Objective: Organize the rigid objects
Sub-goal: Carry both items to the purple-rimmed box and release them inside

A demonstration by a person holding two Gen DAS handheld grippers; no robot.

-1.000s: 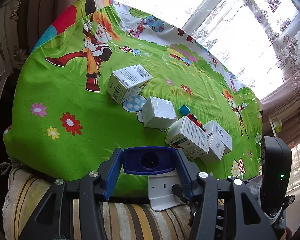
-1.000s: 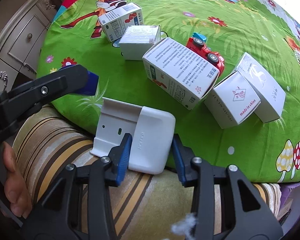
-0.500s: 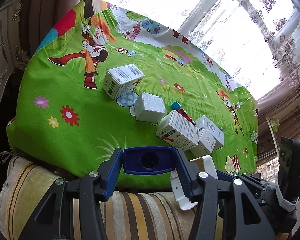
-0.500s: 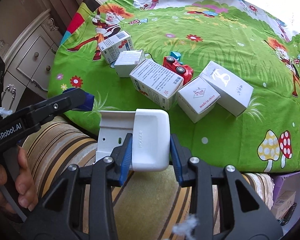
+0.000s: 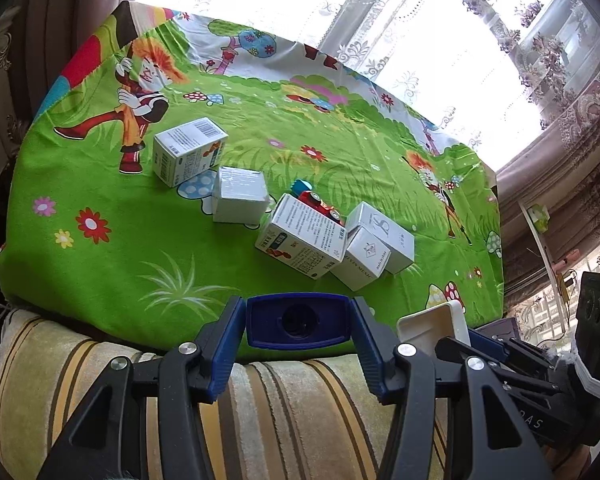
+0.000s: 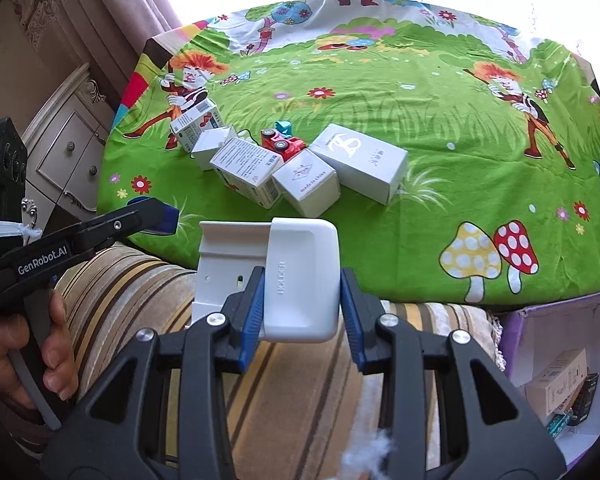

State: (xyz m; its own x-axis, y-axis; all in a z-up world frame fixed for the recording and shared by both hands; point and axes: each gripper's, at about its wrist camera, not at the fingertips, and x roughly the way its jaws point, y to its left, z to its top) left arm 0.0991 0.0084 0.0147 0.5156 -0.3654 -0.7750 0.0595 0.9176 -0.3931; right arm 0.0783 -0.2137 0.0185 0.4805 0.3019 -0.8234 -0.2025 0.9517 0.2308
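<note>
My left gripper (image 5: 298, 322) is shut on a dark blue block (image 5: 298, 320) and holds it over the table's near edge. My right gripper (image 6: 302, 280) is shut on a white plastic holder (image 6: 300, 276), lifted off the table; the holder also shows in the left wrist view (image 5: 432, 322). Several white boxes lie in a row on the green cartoon cloth (image 5: 100, 272): a barcode box (image 5: 188, 150), a plain box (image 5: 240, 196), a printed box (image 5: 302, 240) and two more (image 5: 376, 246). A red toy car (image 6: 282, 142) lies behind them.
A striped cushion (image 6: 140, 288) runs along the table's near edge. A purple-rimmed bin (image 6: 560, 360) with boxes inside stands low at the right. A white dresser (image 6: 68, 148) is at the left. The left gripper shows in the right wrist view (image 6: 156, 212).
My right gripper has lifted the white holder off the table edge and drawn back to the right. Both cameras have pulled back from the boxes. The boxes have not moved.
</note>
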